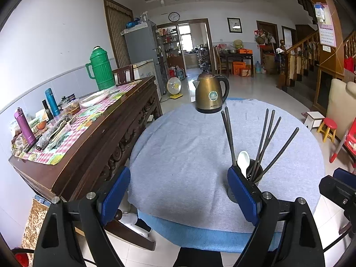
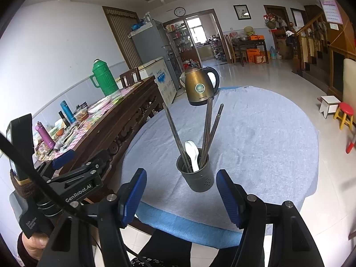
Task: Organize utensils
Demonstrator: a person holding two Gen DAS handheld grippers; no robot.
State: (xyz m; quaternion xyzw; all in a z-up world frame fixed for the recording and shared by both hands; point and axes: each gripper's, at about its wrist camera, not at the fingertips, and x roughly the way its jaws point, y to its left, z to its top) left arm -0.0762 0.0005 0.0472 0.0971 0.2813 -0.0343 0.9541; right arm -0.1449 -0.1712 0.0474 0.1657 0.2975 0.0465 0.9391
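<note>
While both grippers hang over the near edge of the round surface [image 2: 267,133], neither holds anything. From the right wrist view, the right gripper [image 2: 181,191] has its blue pads spread wide, and the holder [image 2: 197,175] stands just beyond the gap between them, apart from both pads. That dark grey holder sits upright on the grey cloth [image 1: 189,155] near the surface's near edge. Inside it stand dark chopsticks [image 2: 208,131] leaning outward in several directions, one pair tilted toward the left and the rest fanning to the right. A white spoon [image 2: 193,153] stands among them, bowl up, against the holder's inner wall.

From the left wrist view, the left gripper [image 1: 179,191] is likewise wide open with bare cloth between its pads. Its right-hand pad covers part of the holder [image 1: 254,171], which shows just behind it with the spoon [image 1: 243,161] and chopsticks [image 1: 265,138] rising above; whether pad and holder touch cannot be told. The right gripper's black body shows at that view's right border.

At the far edge of the surface stands a brass-coloured kettle [image 1: 211,93], well apart from the holder. To the left, a wooden sideboard [image 1: 93,138] carries a green thermos [image 1: 101,69], bottles and dishes.
</note>
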